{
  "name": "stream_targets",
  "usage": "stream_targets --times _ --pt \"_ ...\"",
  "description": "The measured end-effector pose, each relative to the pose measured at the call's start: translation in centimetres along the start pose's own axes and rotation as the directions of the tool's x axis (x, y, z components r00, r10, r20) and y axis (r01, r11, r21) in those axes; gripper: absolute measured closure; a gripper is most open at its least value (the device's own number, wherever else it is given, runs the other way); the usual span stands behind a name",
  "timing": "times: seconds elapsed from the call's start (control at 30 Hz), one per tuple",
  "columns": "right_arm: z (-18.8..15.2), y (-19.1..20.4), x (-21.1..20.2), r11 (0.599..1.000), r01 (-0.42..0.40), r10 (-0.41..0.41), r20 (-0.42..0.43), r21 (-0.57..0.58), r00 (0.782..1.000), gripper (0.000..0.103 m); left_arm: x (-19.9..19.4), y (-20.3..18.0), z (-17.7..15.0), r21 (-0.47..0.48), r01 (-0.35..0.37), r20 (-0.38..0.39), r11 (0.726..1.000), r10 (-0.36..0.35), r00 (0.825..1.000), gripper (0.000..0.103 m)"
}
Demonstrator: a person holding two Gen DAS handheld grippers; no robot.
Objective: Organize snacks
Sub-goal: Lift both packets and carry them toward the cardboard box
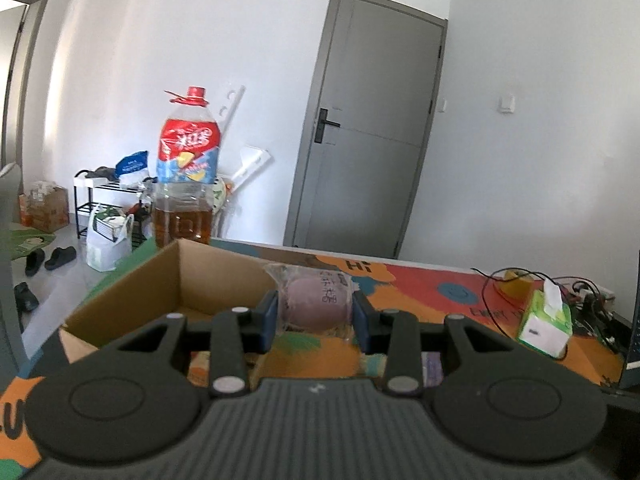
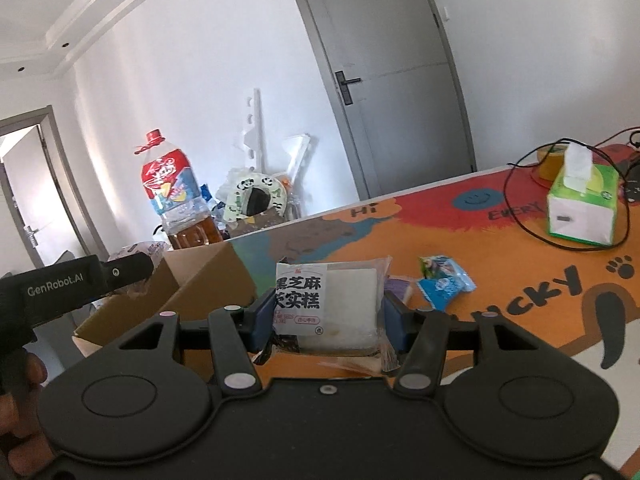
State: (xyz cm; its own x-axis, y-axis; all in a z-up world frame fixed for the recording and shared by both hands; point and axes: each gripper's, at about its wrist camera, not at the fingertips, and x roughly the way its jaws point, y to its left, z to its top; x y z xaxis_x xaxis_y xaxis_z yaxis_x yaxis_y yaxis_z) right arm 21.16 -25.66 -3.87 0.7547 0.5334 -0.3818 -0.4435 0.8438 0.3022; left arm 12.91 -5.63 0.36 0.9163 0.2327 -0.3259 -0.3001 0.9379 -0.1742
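left tool (image 1: pixel 315 316) grips a clear-wrapped mauve bun (image 1: pixel 314 300), dark print on wrapper.

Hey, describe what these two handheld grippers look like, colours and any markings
Both the left gripper and right gripper are matte black plastic with blue finger pads, silver pivot pins and two round discs on a ribbed base. The right wrist view shows white "GenRobot.AI" lettering on the left one's side.

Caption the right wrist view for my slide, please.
Right gripper clamps a white sesame cake packet beside the cardboard box.
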Motion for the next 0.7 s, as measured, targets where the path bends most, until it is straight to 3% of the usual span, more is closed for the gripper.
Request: stream_targets --times 0.7 --pt "0.8 6.4 2.3 0.994 -0.065 0.064 -0.011 -0.084 0.998 0.049 0.9 7.4 0.8 -0.100 -0.090 -0.003 0.991 0.091 0.996 0.066"
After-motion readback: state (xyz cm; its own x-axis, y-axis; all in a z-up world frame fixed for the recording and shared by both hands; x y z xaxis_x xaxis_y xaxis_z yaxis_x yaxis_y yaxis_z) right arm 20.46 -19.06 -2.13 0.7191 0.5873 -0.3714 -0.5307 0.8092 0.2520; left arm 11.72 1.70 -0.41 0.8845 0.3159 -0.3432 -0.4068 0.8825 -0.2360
